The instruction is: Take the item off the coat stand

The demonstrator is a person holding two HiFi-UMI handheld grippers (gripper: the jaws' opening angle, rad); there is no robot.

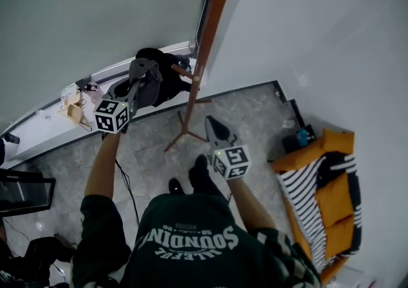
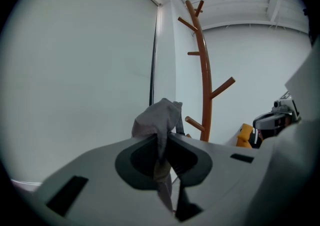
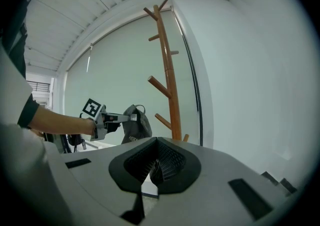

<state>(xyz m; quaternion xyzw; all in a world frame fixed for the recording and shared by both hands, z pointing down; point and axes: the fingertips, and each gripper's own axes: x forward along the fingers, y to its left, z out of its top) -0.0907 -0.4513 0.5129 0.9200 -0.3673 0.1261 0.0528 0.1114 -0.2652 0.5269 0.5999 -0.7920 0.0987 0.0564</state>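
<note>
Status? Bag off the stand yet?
Done: the grey bag hangs clear of the coat stand pegs. In hand: the left gripper is shut on its fabric; the right gripper is shut and empty. Remaining: probably just carrying it away and setting it down.

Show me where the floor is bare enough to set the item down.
Bare floor lies between the coat stand feet and the orange chair, and left of those feet along the white ledge. Crowded: the ledge with its small things, and the lower-left corner with dark clutter and a cable.
</note>
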